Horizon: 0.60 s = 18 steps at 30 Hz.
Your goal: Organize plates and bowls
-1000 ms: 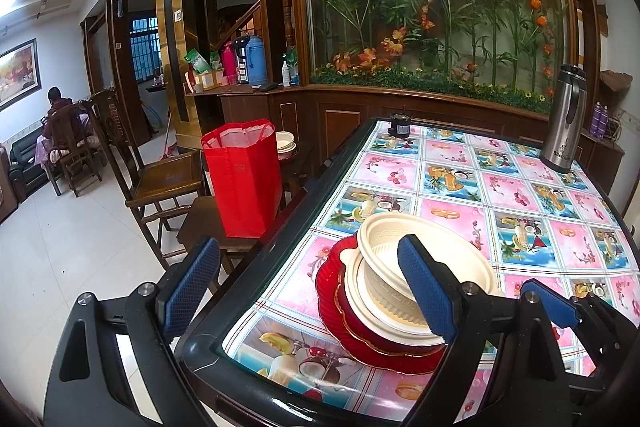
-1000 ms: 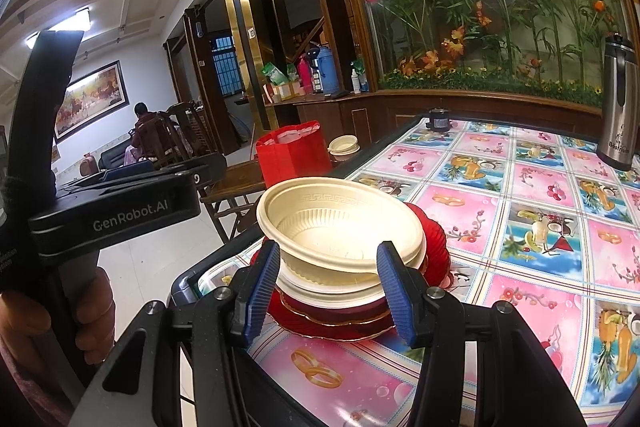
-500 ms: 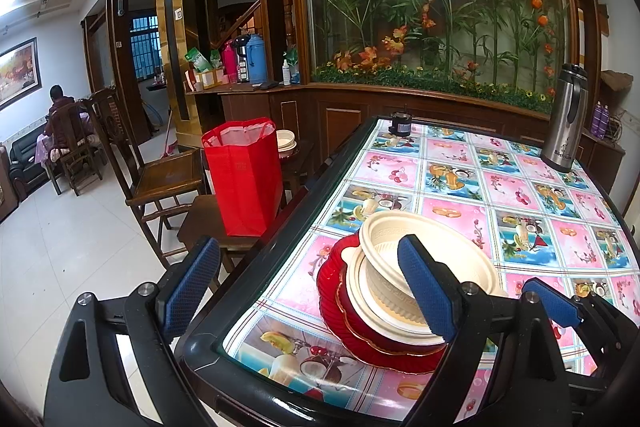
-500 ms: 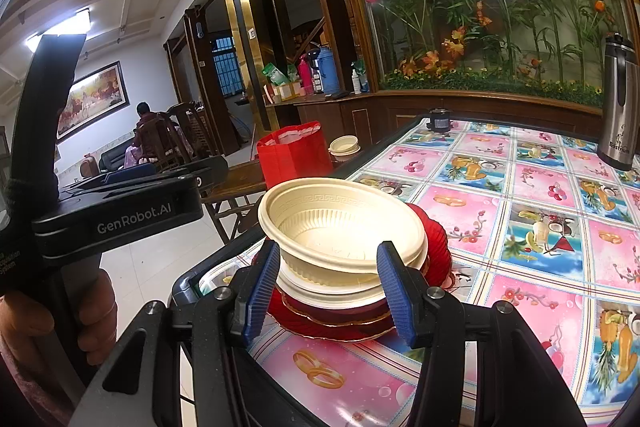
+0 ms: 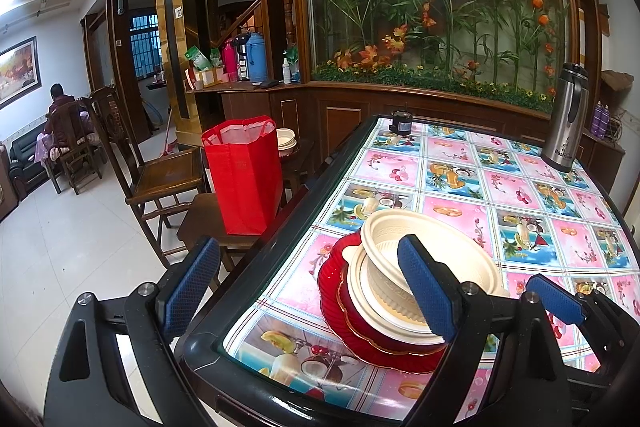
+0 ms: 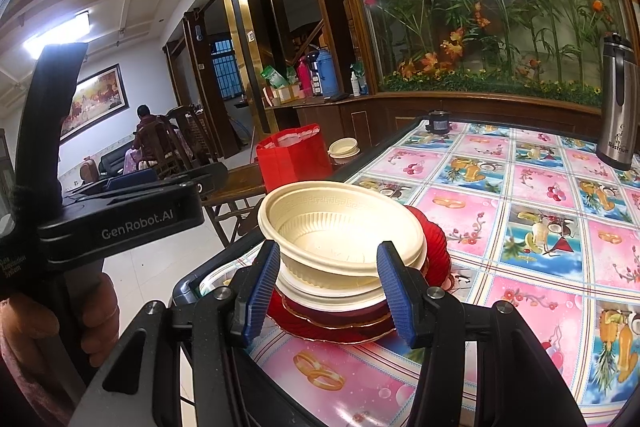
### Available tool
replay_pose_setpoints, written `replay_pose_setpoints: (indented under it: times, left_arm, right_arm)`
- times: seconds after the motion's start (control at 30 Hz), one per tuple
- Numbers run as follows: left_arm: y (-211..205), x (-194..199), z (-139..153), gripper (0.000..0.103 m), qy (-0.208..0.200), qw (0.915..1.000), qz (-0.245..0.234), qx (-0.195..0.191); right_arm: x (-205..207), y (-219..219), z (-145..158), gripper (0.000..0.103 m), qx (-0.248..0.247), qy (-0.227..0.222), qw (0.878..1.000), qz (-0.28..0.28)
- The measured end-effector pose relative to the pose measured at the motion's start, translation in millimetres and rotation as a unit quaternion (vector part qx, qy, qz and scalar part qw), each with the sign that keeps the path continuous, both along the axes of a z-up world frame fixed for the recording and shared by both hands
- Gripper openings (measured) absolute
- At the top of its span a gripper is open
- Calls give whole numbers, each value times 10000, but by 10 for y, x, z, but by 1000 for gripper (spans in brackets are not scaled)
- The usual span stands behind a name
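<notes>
Right wrist view shows almost nothing changed over the last second: the right gripper [image 6: 328, 283] still hovers with jaws spread wide, holding nothing, straddling the cream bowl [image 6: 340, 227] atop the stack of cream plates and red plates [image 6: 434, 239] near the table [image 6: 540, 195] corner; the stack looks finished. Left gripper [image 5: 316, 291] also stays wide open and empty, stack just beside its right finger.

Cream bowls [image 6: 340, 227] stacked upright on red plates [image 5: 360, 339].
</notes>
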<state>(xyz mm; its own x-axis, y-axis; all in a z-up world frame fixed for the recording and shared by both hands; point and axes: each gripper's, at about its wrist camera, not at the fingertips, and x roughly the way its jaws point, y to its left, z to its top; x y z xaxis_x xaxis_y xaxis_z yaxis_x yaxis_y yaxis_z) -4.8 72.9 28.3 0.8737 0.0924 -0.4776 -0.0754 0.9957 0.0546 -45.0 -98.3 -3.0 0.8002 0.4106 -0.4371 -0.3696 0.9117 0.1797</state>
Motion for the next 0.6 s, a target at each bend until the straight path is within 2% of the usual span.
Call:
replay_pose_setpoints:
  times: [0.37,0.6]
  left_arm:
    - [-4,-6,-1,91,-13,10000,-31,-3]
    - [-80,-133,-21,91,-293,9993,-58,223]
  right_arm:
    - [4,2,22,52,-2,-19,10000,-1]
    - [8,3,44,52,1,-4,10000,-37]
